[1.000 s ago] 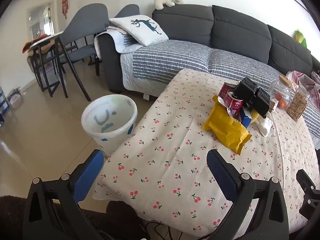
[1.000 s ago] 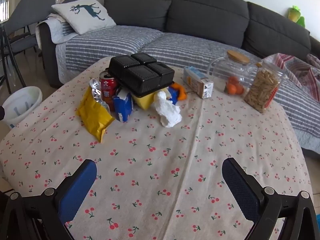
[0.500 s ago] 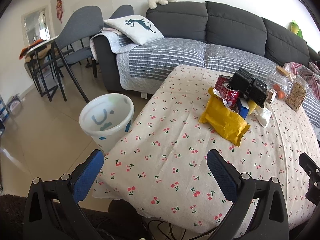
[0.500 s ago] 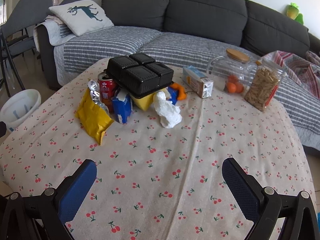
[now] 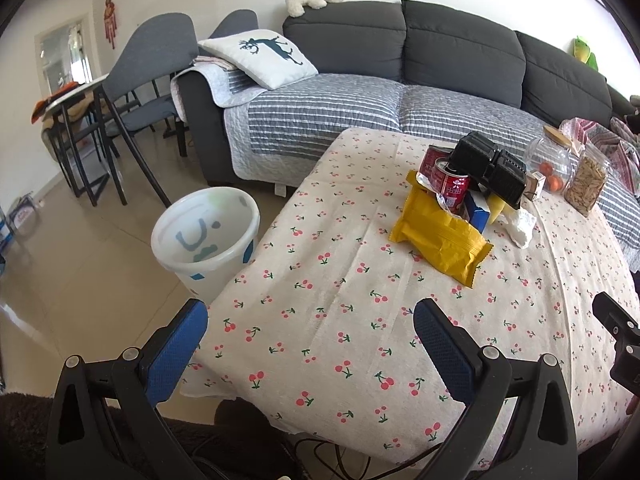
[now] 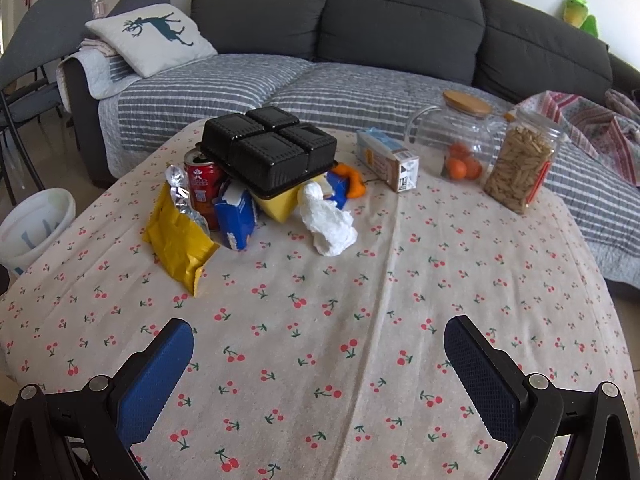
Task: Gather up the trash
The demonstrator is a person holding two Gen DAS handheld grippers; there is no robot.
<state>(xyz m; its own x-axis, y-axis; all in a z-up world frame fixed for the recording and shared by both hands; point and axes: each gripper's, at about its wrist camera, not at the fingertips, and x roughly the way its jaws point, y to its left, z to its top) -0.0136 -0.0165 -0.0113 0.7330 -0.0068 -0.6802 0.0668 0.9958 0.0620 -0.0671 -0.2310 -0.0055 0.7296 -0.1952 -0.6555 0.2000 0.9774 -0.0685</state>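
Hovering over the near edge of the bench (image 6: 320,360), both tools are empty: left hand-held gripper (image 5: 310,332) with jaws spread wide, right hand-held gripper (image 6: 318,354) likewise agape. Trash sits heaped mid-bench: yellow snack bag (image 6: 176,236) nearest, red can (image 6: 202,188) and blue carton (image 6: 236,216) just behind, crumpled tissue (image 6: 330,222) to the right, black tray (image 6: 268,148) lying tilted over the lot. White bin (image 5: 206,236) stands on the floor off the bench's left corner. Judgement: start with the loose outliers, bag or tissue, pinching a free edge; lifting the can first risks tipping the tray. Small box (image 6: 388,158), fruit jar (image 6: 456,140) and pasta jar (image 6: 520,164) stand apart, probably keepers.
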